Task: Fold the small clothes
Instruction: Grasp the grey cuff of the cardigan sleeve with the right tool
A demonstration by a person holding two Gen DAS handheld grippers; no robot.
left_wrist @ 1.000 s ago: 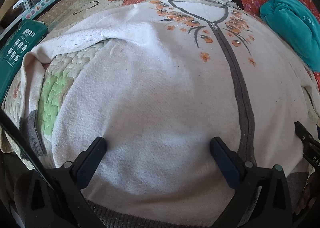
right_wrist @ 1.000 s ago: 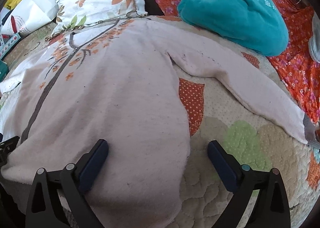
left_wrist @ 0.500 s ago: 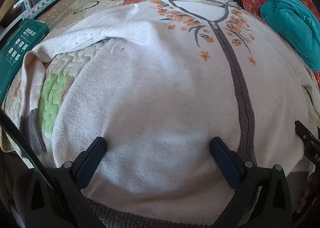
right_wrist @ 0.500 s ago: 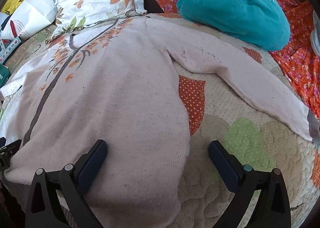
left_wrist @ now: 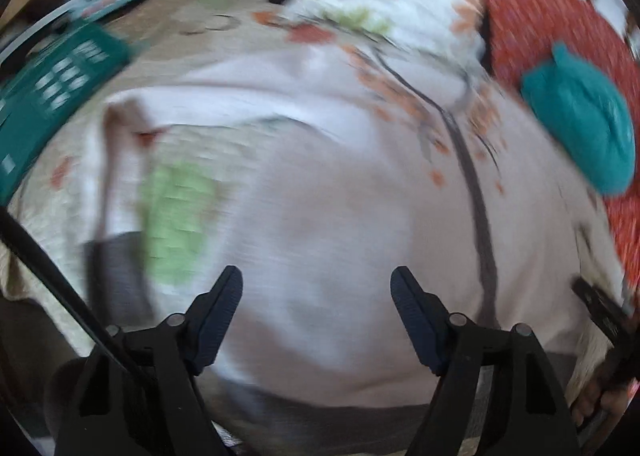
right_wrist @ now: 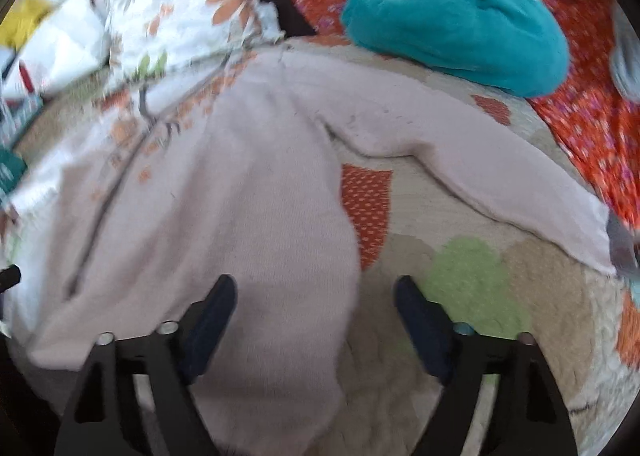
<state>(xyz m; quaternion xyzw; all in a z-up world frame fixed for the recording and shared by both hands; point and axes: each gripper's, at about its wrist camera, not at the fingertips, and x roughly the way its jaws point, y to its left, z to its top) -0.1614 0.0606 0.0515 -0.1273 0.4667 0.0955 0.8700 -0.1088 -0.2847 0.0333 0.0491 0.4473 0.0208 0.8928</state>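
Lying flat on the quilted patchwork bedspread (right_wrist: 472, 215), the pale pink knit zip cardigan (left_wrist: 320, 215) looks soft, limp (no stiffness). Left gripper (left_wrist: 316, 288) and right gripper (right_wrist: 316, 296) gape, empty. Grasp sleeve cuff (right_wrist: 592, 232) at 3 o'clock.

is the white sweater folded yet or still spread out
Spread out. The white sweater lies flat on the quilt, its right sleeve stretched out to the side, nothing folded over the body.
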